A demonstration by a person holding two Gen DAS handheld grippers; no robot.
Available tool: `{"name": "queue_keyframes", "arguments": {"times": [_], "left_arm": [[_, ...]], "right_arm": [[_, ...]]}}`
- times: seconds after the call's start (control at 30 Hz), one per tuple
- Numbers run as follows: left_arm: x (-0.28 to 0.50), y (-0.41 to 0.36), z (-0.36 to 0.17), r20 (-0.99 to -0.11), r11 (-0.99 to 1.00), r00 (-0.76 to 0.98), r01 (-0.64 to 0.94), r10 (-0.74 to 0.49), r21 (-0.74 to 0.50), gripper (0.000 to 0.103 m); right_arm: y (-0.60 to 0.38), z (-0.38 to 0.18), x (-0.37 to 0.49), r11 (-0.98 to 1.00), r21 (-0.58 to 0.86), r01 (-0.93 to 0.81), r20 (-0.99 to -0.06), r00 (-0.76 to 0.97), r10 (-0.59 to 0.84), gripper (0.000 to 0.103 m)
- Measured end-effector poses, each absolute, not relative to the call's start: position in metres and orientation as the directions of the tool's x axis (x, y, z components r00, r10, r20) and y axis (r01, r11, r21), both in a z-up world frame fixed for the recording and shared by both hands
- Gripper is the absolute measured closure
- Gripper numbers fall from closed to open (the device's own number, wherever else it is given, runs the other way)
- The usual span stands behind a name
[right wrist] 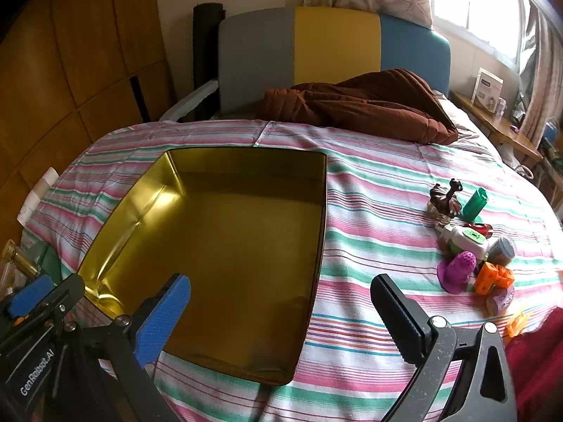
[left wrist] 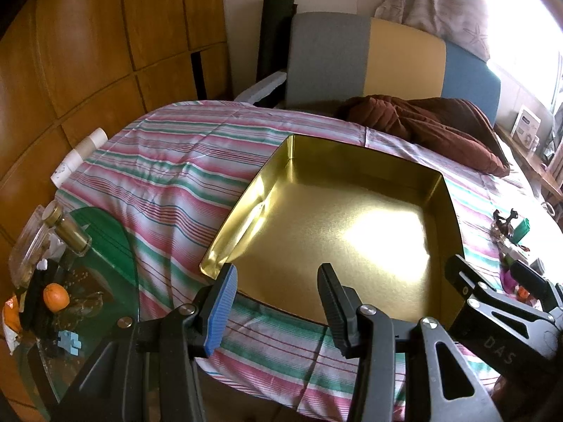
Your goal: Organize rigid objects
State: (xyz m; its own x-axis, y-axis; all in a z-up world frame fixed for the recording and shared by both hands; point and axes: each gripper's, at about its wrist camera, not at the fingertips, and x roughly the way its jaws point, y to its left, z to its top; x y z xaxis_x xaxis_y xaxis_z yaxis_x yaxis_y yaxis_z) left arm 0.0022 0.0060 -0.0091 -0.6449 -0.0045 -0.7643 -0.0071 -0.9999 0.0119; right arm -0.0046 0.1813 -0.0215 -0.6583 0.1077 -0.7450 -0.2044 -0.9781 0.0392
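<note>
Glass shows at the far left, where a side table (left wrist: 105, 263) carries a brass-capped bottle (left wrist: 67, 228) and an orange (left wrist: 55, 296); keep your left elbow away from it, because a careless swing there could knock the bottle over. Your left gripper (left wrist: 278, 302) hangs over the near left corner of the gold tin (left wrist: 352, 232), its fingers about half spread with nothing between them. That tin sits empty on the striped cloth (right wrist: 369, 190), and the cloth looks loosely laid over the table, so a tool dragged across it could pull a fold and shift the tin or tip the toys. Your right gripper (right wrist: 281, 313) stands spread as wide as it goes, also holding nothing, one finger over the tin's floor and the other past its right wall. Further right lies the pile to be sorted: a purple cone (right wrist: 457, 270), an orange block (right wrist: 492, 277), a white device (right wrist: 464, 241), a grey pot (right wrist: 501, 249), a green case (right wrist: 475, 205) and a dark figurine (right wrist: 445, 198). They crowd together, some touching, so closing on one probably nudges its neighbours, and the small pieces nearest the table edge could roll off.
</note>
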Motion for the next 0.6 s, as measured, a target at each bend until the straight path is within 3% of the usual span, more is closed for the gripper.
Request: {"name": "queue_keyframes", "arguments": {"times": [0.6], "left_arm": [[0.0039, 0.0091, -0.0080, -0.761, -1.000, -0.648, -0.007, -0.010, 0.019, 0.055]], "right_arm": [[0.1793, -0.0141, 0.0011, -0.980, 0.032, -0.197, -0.738, -0.666, 0.110, 0.000]]}}
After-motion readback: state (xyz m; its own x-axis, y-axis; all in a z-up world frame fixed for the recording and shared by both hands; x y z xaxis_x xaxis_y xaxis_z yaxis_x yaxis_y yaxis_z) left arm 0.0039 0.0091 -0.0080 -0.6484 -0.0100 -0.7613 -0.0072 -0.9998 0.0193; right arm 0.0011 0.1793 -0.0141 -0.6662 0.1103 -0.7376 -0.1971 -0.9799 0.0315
